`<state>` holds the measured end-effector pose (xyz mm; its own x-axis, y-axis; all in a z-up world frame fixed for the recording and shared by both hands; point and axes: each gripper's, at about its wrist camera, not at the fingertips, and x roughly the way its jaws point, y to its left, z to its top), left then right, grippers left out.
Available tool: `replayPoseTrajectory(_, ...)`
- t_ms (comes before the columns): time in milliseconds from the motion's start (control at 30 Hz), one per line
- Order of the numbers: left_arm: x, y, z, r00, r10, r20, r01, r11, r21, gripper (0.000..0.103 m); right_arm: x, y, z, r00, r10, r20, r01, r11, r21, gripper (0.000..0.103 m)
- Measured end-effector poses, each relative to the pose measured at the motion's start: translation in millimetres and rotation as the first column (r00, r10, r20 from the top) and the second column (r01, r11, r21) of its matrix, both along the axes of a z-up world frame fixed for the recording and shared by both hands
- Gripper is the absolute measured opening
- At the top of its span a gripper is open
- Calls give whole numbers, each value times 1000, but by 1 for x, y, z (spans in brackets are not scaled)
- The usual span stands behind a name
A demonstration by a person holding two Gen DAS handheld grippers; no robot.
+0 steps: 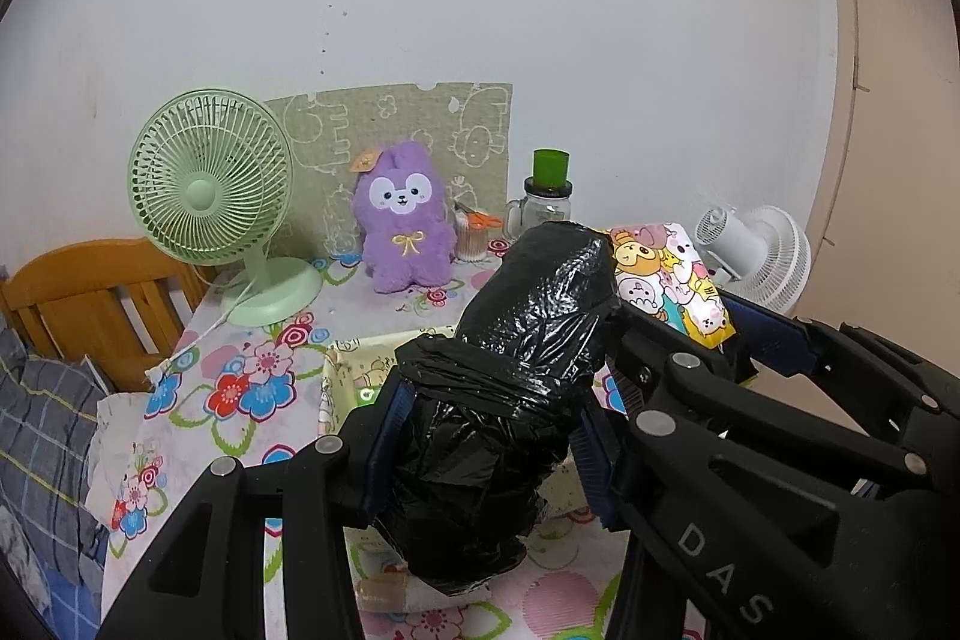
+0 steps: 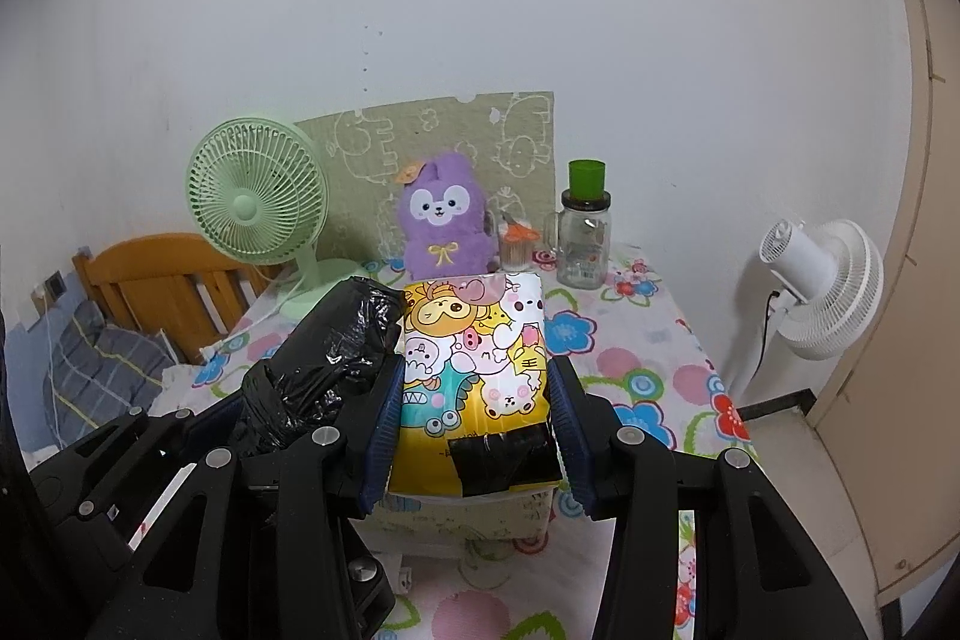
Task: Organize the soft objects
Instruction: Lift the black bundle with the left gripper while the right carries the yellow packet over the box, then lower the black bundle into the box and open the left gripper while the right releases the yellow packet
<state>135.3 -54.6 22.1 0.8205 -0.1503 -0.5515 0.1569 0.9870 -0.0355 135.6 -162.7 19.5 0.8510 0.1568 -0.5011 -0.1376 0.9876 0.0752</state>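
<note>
Black-plastic-wrapped soft bundle is clamped in the left gripper above the flower-print bench, the cartoon-printed yellow soft pack clamped in the right gripper at its 3 o'clock, a purple plush rabbit at 12 o'clock.

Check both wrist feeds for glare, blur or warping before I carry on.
Left wrist: sharp; specular highlights on the black plastic bundle, door frame bowed by fisheye, dark corner vignette. Right wrist: sharp; light sheen on the cartoon pack, wall evenly lit, same edge bending.
</note>
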Motion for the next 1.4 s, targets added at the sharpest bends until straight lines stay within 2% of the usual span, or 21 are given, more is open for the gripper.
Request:
replayPoseTrajectory(367, 26, 5, -4, 1000, 7, -13, -7, 1000, 5, 52, 29, 5, -6, 1000, 7, -20, -7, 1000, -1, 50)
replayPoseTrajectory(1000, 79, 13, -37, 994, 11, -110, -13, 1000, -15, 52, 81, 11, -33, 995, 4, -101, -6, 1000, -16, 50)
replayPoseTrajectory(1133, 86, 15, -44, 993, 22, -117, -23, 1000, -14, 60, 91, 13, -42, 992, 8, -126, -11, 1000, -19, 51)
replayPoseTrajectory(1300, 94, 21, -55, 989, 37, -146, -39, 999, -12, 84, 102, 18, -53, 988, 17, -154, -21, 1000, -22, 50)
replayPoseTrajectory(1400, 94, 24, -58, 987, 49, -152, -50, 999, 0, 89, 109, 20, -59, 985, 20, -172, -24, 1000, -20, 50)
